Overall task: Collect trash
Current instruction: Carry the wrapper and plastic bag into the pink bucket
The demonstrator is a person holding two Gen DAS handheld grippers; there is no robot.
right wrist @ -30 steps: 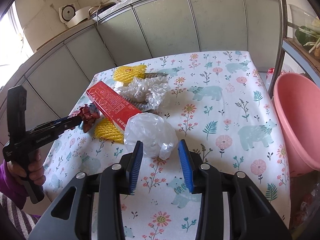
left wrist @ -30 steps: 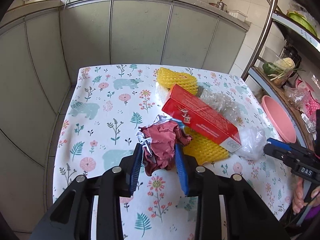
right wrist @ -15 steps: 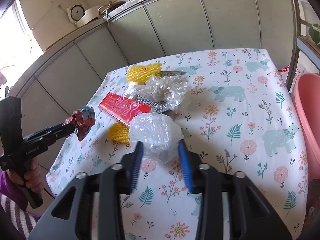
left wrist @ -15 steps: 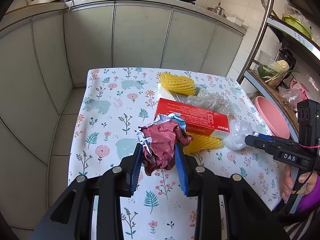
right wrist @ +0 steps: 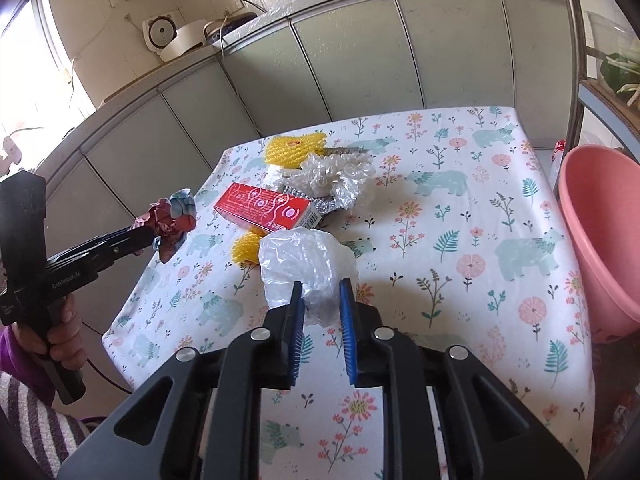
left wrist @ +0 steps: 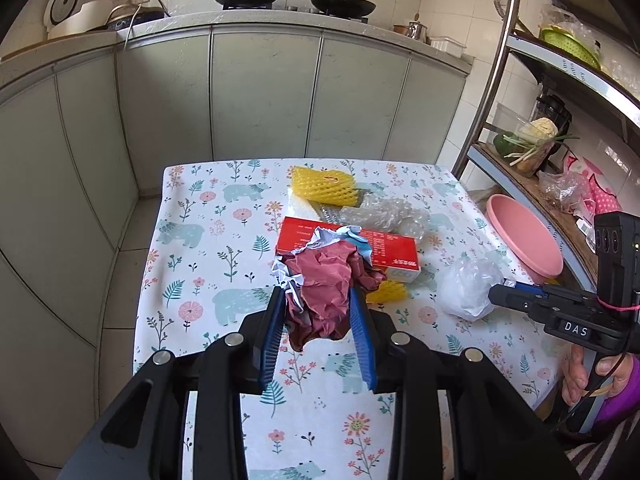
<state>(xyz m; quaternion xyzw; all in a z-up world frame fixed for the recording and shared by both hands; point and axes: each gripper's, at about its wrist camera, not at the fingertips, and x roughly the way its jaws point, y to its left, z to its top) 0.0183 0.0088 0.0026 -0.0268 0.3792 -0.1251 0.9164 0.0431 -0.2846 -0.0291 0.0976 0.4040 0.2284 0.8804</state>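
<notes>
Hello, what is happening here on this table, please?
A person is clearing trash from a table with a handheld gripper in each hand. The left gripper is shut on a crumpled dark red wrapper, held above the tabletop. The right gripper is shut on a wad of clear plastic bag. A red box, two yellow foam nets and more crumpled plastic lie on the table. A pink basin sits beside it.
</notes>
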